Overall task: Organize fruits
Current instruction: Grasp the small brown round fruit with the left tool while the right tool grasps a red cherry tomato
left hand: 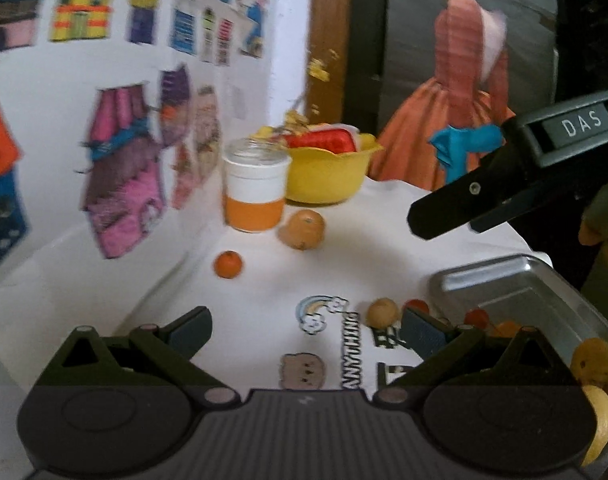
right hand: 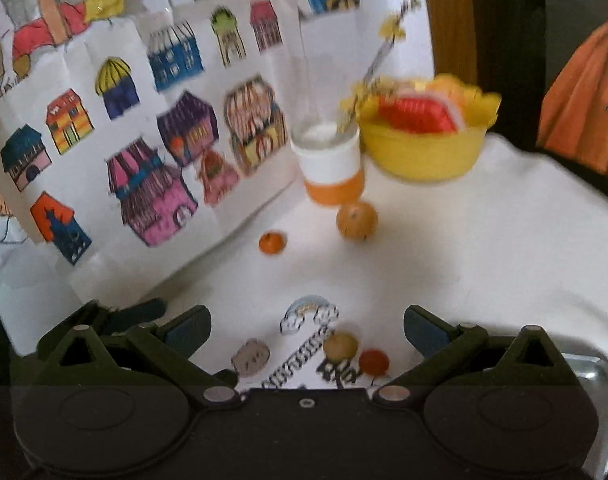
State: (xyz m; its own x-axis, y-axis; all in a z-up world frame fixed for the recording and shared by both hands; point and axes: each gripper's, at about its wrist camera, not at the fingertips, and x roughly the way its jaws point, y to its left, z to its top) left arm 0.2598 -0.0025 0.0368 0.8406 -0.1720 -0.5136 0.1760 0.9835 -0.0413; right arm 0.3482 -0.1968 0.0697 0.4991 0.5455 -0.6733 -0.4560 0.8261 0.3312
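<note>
Left wrist view, nearest first: the left gripper (left hand: 305, 334) has its jaws spread wide over a white tablecloth (left hand: 343, 248), holding nothing and touching nothing. Between them lie printed stickers: a rainbow with a cloud (left hand: 319, 312), a bear face (left hand: 303, 370), and block lettering too warped to read. Beside the right-hand finger sit a small tan round fruit (left hand: 381, 312) and a small red fruit (left hand: 417, 305), just beside a shiny metal tray (left hand: 515, 292) with rounded corners. More small orange and yellow fruits (left hand: 593, 358) cluster along the tray's near edge. Farther out, a small orange fruit (left hand: 228, 264) lies alone, and a larger tan-orange round fruit (left hand: 302, 229) sits near a jar (left hand: 255, 188) with a clear top, white band and orange base. Behind it stands a yellow plastic bowl (left hand: 327, 176) with a wavy rim, filled with red and yellow items. The right gripper (left hand: 503, 160) hangs above the table, its body marked "DAS"; from here I cannot tell how its jaws stand.

Right wrist view: the right gripper (right hand: 305, 330) shows its jaws wide apart and empty, above the tan fruit (right hand: 339, 345) and red fruit (right hand: 373, 361). Coloured drawings of houses (right hand: 152, 184) on paper cover the wall at the back and left.
</note>
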